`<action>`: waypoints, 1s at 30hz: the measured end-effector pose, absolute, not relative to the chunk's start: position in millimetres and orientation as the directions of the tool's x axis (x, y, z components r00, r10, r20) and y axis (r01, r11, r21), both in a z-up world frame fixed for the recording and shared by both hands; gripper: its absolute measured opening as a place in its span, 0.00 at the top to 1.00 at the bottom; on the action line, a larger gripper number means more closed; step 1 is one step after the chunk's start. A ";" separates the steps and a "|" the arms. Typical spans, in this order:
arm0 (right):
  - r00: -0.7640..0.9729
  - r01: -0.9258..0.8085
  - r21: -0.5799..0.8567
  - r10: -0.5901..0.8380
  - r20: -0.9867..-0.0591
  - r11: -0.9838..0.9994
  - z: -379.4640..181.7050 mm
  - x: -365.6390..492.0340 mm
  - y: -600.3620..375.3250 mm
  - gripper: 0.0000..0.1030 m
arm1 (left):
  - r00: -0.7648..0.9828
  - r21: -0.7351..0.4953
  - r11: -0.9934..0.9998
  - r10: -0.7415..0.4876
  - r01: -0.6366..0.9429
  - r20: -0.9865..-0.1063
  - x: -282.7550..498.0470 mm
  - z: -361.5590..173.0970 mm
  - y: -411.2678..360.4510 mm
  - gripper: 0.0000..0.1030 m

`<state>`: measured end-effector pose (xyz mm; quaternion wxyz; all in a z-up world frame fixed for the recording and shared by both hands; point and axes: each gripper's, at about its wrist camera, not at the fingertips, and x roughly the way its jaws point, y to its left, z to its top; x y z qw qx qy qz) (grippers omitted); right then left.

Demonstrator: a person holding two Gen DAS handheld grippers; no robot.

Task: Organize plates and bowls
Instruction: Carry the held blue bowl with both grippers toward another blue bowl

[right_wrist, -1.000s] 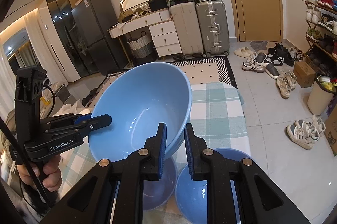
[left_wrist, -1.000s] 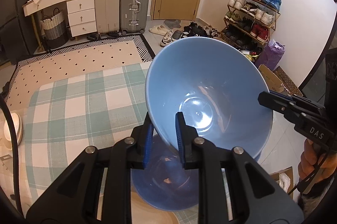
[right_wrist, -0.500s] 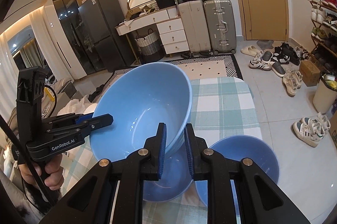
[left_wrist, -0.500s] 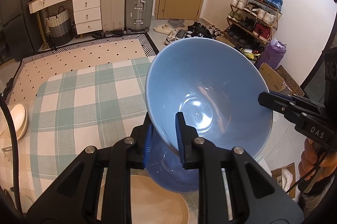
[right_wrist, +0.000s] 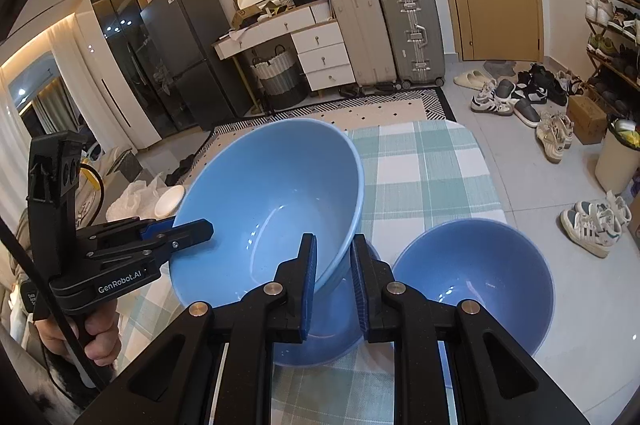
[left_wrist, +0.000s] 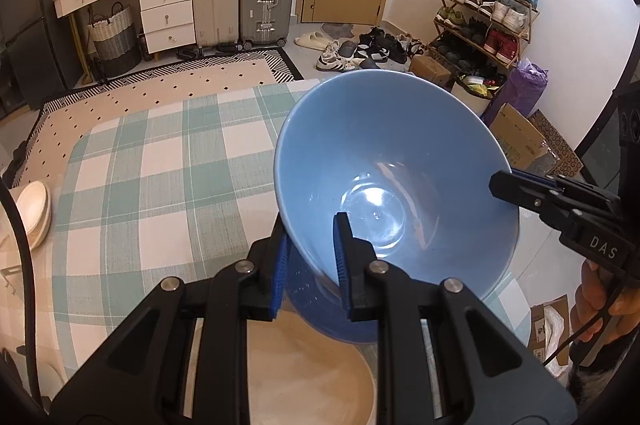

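A large light blue bowl (left_wrist: 384,161) (right_wrist: 272,201) is held in the air above the table by both grippers. My left gripper (left_wrist: 310,253) is shut on its near rim, and shows at the left in the right wrist view (right_wrist: 176,229). My right gripper (right_wrist: 333,265) is shut on the opposite rim, and shows at the right in the left wrist view (left_wrist: 516,185). A second blue bowl (right_wrist: 320,329) (left_wrist: 320,309) sits on the table right under the held one. A third blue bowl (right_wrist: 476,281) stands to its right. A tan plate (left_wrist: 304,373) lies under my left gripper.
The table has a green and white checked cloth (left_wrist: 160,177) (right_wrist: 424,165). White plates (left_wrist: 34,209) are stacked at its left edge. Suitcases, a dresser, a door and a shoe rack stand beyond the table.
Both grippers have lifted the large bowl higher and drawn it back. More of the bowls beneath and the tan plate shows. Both grips are unchanged.
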<state>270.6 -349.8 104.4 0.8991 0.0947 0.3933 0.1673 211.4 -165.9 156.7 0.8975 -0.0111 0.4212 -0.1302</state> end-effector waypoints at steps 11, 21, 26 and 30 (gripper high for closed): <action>0.599 -0.210 0.310 0.372 -0.709 0.927 75.5 276.4 -343.5 0.82 | 0.590 -0.106 0.968 -0.223 0.225 -0.776 216.0 114.4 -158.4 0.83; 0.559 -0.188 0.310 0.361 -0.746 0.932 42.4 281.0 -341.2 0.82 | 0.572 -0.073 0.970 -0.196 0.232 -0.796 223.6 80.1 -162.4 0.83; 0.548 -0.182 0.308 0.357 -0.757 0.934 33.0 283.2 -342.6 0.82 | 0.565 -0.065 0.970 -0.191 0.236 -0.803 225.8 67.7 -164.6 0.83; 0.539 -0.178 0.308 0.355 -0.764 0.934 27.2 285.0 -342.5 0.82 | 0.558 -0.051 0.970 -0.179 0.238 -0.811 227.7 58.2 -167.7 0.83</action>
